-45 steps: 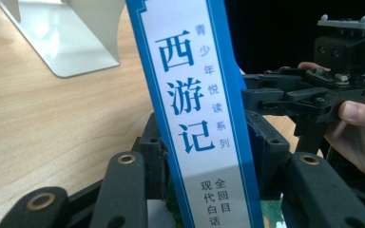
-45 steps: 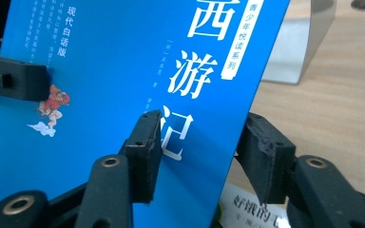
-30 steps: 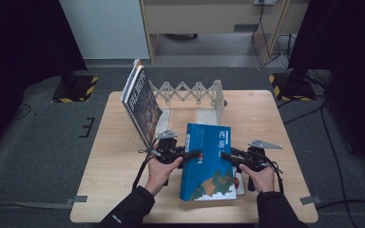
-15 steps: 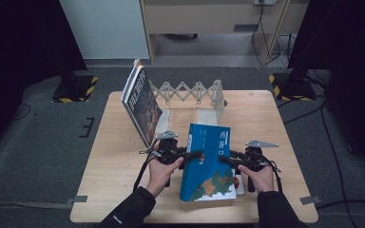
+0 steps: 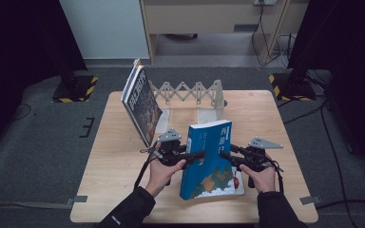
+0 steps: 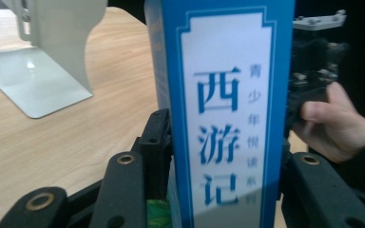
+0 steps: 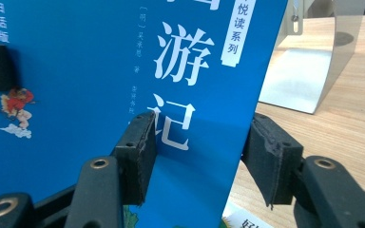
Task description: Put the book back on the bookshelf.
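Observation:
A thick blue book (image 5: 209, 161) stands tilted up off the table, its far end raised. My left gripper (image 5: 199, 154) is shut on its spine (image 6: 228, 118), one pad against each cover. My right gripper (image 5: 224, 155) straddles the book's right edge (image 7: 218, 95), and its jaws have just been closing. One of its pads (image 7: 138, 156) lies on the front cover. The other pad (image 7: 268, 161) stands just off the edge with its face bare. The right hand (image 6: 335, 118) shows behind the book in the left gripper view.
A second book (image 5: 141, 107) leans at the left end of a white folding book rack (image 5: 190, 90). The rack's metal end plate (image 7: 309, 66) stands just beyond the blue book. A thin white booklet (image 5: 238, 183) lies under the blue book's near corner. Bare wood (image 5: 275, 118) lies to the right.
The right gripper has edged left onto the book's right edge and its jaws have narrowed. The book and the left gripper have hardly moved.

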Tool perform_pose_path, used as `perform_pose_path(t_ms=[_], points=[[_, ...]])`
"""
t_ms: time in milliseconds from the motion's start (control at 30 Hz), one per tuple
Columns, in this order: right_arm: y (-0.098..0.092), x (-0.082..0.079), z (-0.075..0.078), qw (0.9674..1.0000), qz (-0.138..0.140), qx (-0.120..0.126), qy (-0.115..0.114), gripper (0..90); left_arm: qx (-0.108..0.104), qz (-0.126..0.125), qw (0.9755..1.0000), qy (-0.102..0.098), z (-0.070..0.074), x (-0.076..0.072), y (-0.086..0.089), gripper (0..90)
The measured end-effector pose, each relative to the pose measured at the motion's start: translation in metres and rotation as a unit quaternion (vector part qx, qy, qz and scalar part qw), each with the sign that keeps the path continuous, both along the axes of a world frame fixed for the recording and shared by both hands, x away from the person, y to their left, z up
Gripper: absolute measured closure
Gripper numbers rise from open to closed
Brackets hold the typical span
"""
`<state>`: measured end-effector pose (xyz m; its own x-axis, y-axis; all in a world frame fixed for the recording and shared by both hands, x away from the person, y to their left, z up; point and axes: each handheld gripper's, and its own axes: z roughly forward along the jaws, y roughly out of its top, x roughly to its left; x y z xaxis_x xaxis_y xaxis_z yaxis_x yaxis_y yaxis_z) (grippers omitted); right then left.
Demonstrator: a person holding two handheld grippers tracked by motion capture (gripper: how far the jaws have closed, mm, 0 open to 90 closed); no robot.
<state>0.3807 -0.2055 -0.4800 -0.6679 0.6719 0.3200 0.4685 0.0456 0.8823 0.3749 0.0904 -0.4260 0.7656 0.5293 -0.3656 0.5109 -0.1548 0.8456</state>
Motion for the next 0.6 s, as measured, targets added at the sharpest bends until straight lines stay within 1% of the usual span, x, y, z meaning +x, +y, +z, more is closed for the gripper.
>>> perform_pose_path(t_ms=[67, 133, 233, 367, 467, 500, 533, 567, 600], points=[[0.000, 0.000, 0.000, 1.0000, 0.001, -0.002, -0.001, 48.0, 0.002, 0.009, 1.0000, -0.003, -0.002, 0.002, -0.002, 56.8], [0.001, -0.001, 0.001, 1.0000, 0.003, -0.004, -0.006, 48.5, -0.003, 0.014, 0.9999, 0.008, -0.004, 0.006, -0.002, 58.1], [0.000, -0.001, 0.001, 1.0000, 0.004, -0.006, -0.004, 48.7, -0.009, 0.018, 0.9996, 0.018, -0.007, 0.010, 0.000, 58.8], [0.000, 0.000, 0.001, 1.0000, 0.003, 0.001, -0.002, 49.6, -0.017, 0.024, 0.9992, 0.029, -0.009, 0.012, 0.004, 60.2], [-0.001, 0.000, 0.000, 1.0000, 0.005, 0.004, -0.002, 49.3, -0.014, 0.017, 0.9995, 0.024, -0.009, 0.011, 0.005, 60.1], [-0.002, 0.001, -0.001, 1.0000, 0.004, 0.008, -0.004, 46.8, -0.013, 0.017, 0.9995, 0.022, -0.008, 0.010, 0.005, 60.1], [-0.002, 0.001, -0.001, 1.0000, 0.004, 0.008, -0.004, 46.8, -0.014, 0.017, 0.9996, 0.021, -0.009, 0.010, 0.005, 60.1], [-0.004, 0.001, -0.004, 0.9999, 0.002, 0.015, 0.004, 44.0, -0.014, 0.016, 0.9996, 0.020, -0.009, 0.010, 0.005, 60.0], [-0.004, 0.001, -0.004, 0.9999, 0.002, 0.015, 0.004, 44.0, -0.013, 0.017, 0.9996, 0.020, -0.009, 0.009, 0.006, 60.0]])
